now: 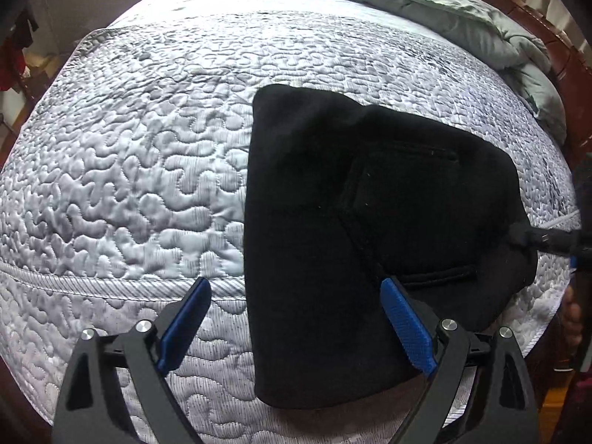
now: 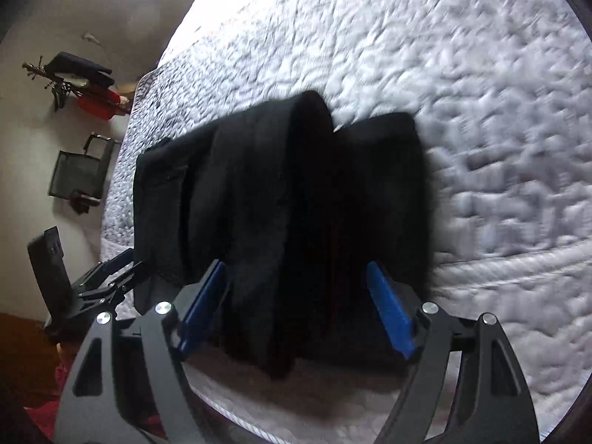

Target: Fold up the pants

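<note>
A: Nearest the lens, the left gripper [image 1: 296,318] stands wide, its blue pads clear of any cloth. One pad hangs over the quilted mattress [image 1: 122,192], the other over the near edge of the black pants [image 1: 333,192]. Nothing is held.

B: And the right gripper [image 2: 296,303]?

A: Also spread wide, with the folded bundle showing between the pads, though neither pad presses on it. That view is smeared, so I can't tell whether the tips touch the fabric.

B: Where do the pants sit?

A: On the bed, close to its near edge, already doubled into a compact, thick stack with a pocket seam on top. A grey-green blanket [image 1: 444,11] is bunched at the far side, well apart from them.

B: So which step is this?

A: I'd judge it the end of a fold, with both grippers empty over the bundle. The stack looks uneven: one band rises higher than its neighbour in the right wrist view.

B: Next move?

A: Probably one more fold or a tidy. That calls for pinching every layer at an edge, not just the top one, and lifting both corners evenly so the stack doesn't slide open.
</note>
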Action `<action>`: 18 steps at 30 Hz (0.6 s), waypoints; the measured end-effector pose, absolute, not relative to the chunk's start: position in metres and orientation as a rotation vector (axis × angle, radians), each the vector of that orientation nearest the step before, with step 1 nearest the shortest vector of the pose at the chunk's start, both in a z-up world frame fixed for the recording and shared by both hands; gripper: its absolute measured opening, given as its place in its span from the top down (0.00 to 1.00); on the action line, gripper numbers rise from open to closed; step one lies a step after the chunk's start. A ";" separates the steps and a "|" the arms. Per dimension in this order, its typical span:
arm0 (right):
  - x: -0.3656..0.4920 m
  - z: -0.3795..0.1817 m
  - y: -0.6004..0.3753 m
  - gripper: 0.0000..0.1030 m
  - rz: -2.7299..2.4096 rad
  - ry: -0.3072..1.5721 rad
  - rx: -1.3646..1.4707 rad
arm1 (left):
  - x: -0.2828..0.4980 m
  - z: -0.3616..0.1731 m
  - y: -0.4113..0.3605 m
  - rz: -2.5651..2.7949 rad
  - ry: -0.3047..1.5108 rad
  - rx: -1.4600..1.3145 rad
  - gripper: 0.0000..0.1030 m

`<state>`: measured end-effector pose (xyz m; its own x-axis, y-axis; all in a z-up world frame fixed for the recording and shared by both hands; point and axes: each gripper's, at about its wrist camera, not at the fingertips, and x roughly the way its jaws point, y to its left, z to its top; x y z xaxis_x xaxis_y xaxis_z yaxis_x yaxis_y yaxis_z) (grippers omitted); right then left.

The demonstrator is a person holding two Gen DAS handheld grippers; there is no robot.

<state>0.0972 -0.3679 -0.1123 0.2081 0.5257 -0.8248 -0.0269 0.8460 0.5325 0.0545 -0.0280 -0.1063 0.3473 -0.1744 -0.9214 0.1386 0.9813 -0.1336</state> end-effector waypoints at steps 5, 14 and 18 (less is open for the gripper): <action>0.102 -0.114 -0.348 0.77 0.495 1.322 0.452 | 0.056 -0.108 -0.025 -0.199 1.208 -0.032 0.10; 0.082 -0.048 -0.381 0.83 0.537 1.131 0.465 | 0.060 -0.094 -0.022 -0.214 1.175 -0.063 0.08; 0.076 -0.048 -0.400 0.83 0.479 1.143 0.447 | 0.062 -0.095 -0.033 -0.228 1.166 -0.025 0.07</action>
